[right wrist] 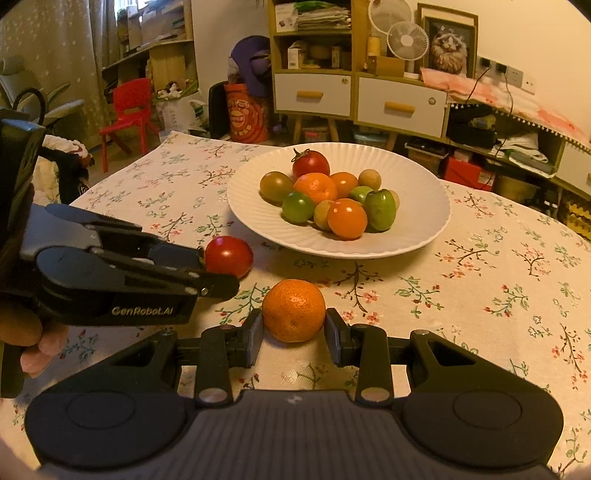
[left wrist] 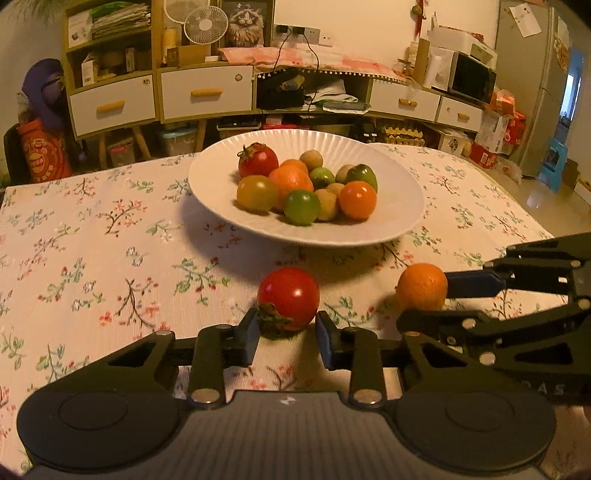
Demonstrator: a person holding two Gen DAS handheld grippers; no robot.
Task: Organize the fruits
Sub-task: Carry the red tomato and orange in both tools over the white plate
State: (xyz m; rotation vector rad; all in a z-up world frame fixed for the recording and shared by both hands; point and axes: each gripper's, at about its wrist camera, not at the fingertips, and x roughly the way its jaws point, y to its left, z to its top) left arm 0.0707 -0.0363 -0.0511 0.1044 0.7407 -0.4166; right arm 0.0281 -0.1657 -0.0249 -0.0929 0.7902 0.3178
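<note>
A white plate [left wrist: 399,218] on the flowered tablecloth holds several fruits: red, orange, green and tan ones. It also shows in the right wrist view [right wrist: 424,206]. A red tomato [left wrist: 289,297] lies on the cloth in front of the plate, between the fingers of my left gripper [left wrist: 286,334], which touch or nearly touch its sides. An orange mandarin [right wrist: 294,309] lies between the fingers of my right gripper [right wrist: 294,338], with small gaps. The tomato [right wrist: 229,256] and mandarin [left wrist: 422,286] each show in the other view.
The flowered tablecloth [left wrist: 92,240] covers the table. Behind the table stand shelves and drawers [left wrist: 207,92], a fan [left wrist: 205,25] and a red chair [right wrist: 127,110]. The two grippers sit close side by side in front of the plate.
</note>
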